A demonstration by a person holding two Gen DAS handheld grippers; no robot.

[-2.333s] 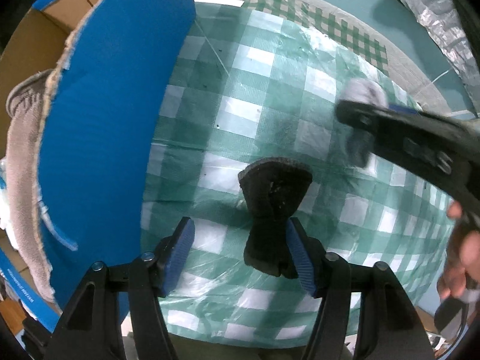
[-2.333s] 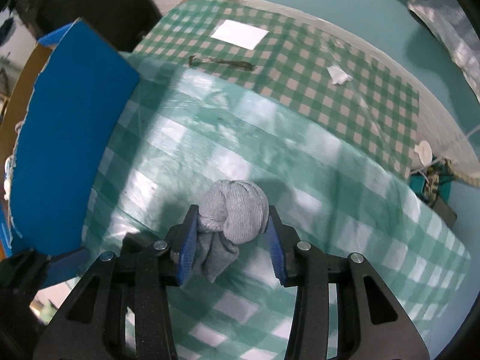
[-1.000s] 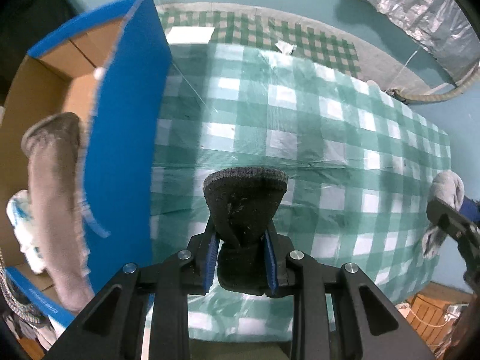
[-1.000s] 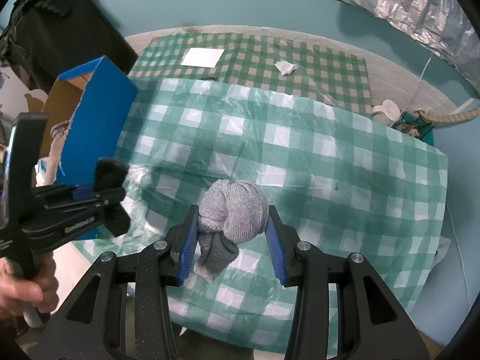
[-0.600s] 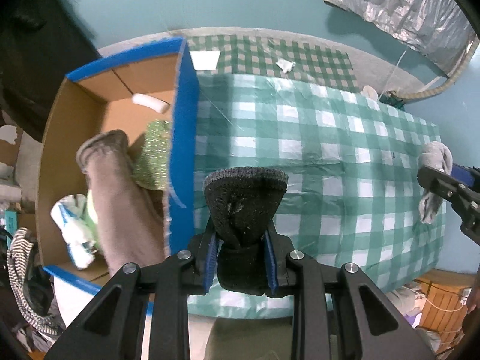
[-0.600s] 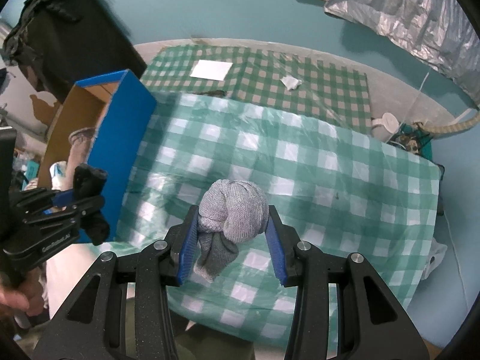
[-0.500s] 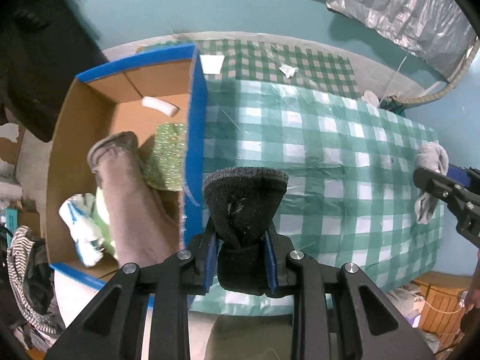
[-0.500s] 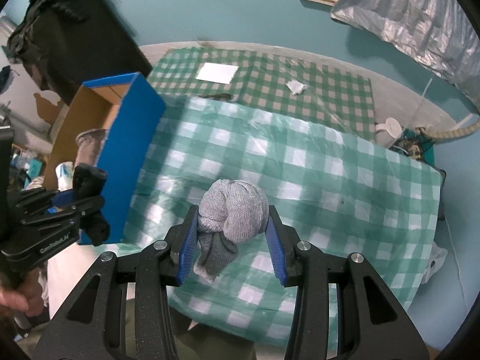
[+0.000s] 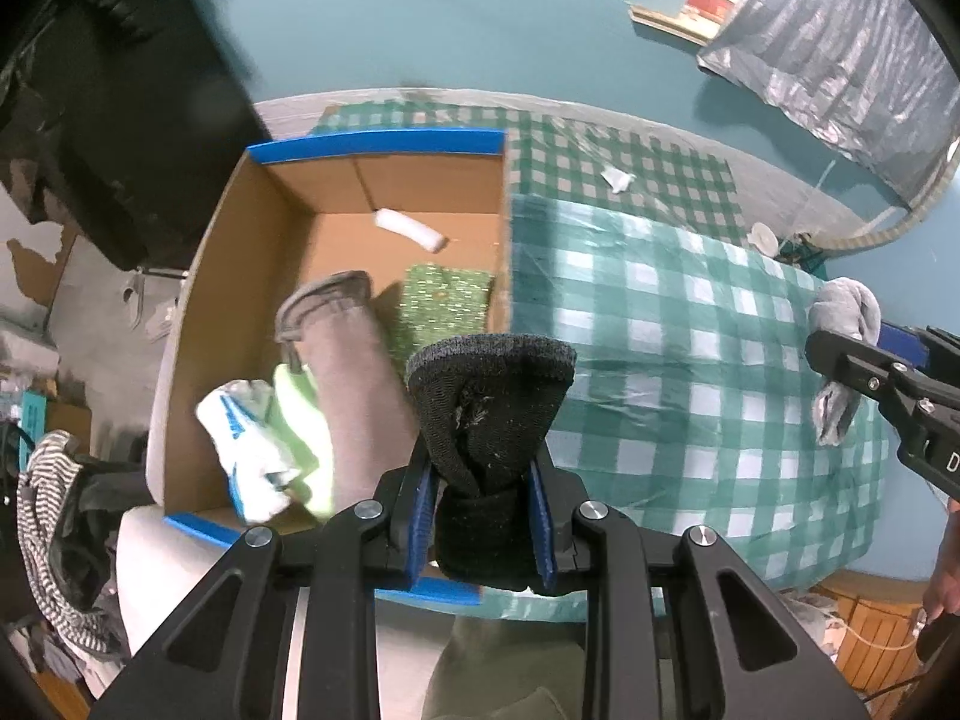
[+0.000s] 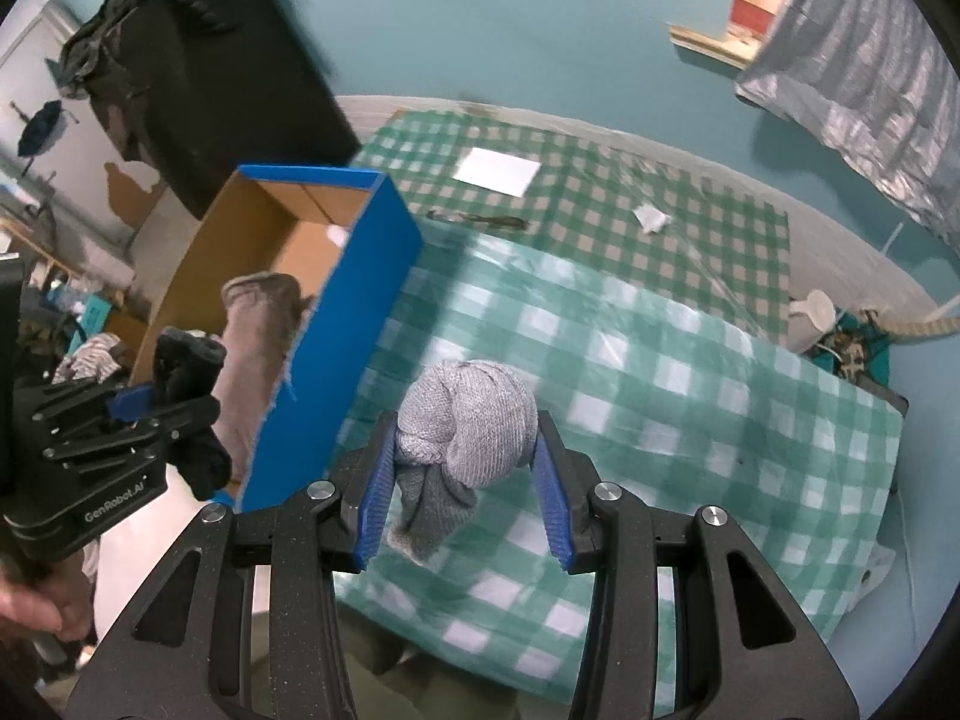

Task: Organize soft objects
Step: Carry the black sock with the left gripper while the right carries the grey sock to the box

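While both of my tools hang high above the scene, each carries a sock: my left tool [image 9: 485,510] has its blue pads pressed narrowly on a black sock [image 9: 489,414], whose ribbed cuff fans out above the fingers, and my right tool [image 10: 465,489] is clamped, a little wider, on a grey sock [image 10: 465,423] rolled into a ball with a loose tail dangling below it

From the left wrist view, the black sock is held in the air over the near right corner of an open cardboard box [image 9: 240,228] with blue outer walls. Inside the box lie a long tan-grey sock [image 9: 354,378], a glittery green cloth [image 9: 447,309] against the right wall, a white-and-green bundle with blue markings [image 9: 264,444] near the front, and a small white roll [image 9: 411,230] towards the back

Just right of the box stands the table [image 10: 690,396] under a green-and-white checked cover, and the grey sock hangs above its near edge, well apart from the box. Beyond the table, on the floor, a smaller-checked green mat [image 10: 600,204] carries a white sheet of paper [image 10: 498,171] and a crumpled white scrap [image 10: 651,217]. A hand [image 10: 36,606] grips the left tool's handle at the lower left of the right wrist view
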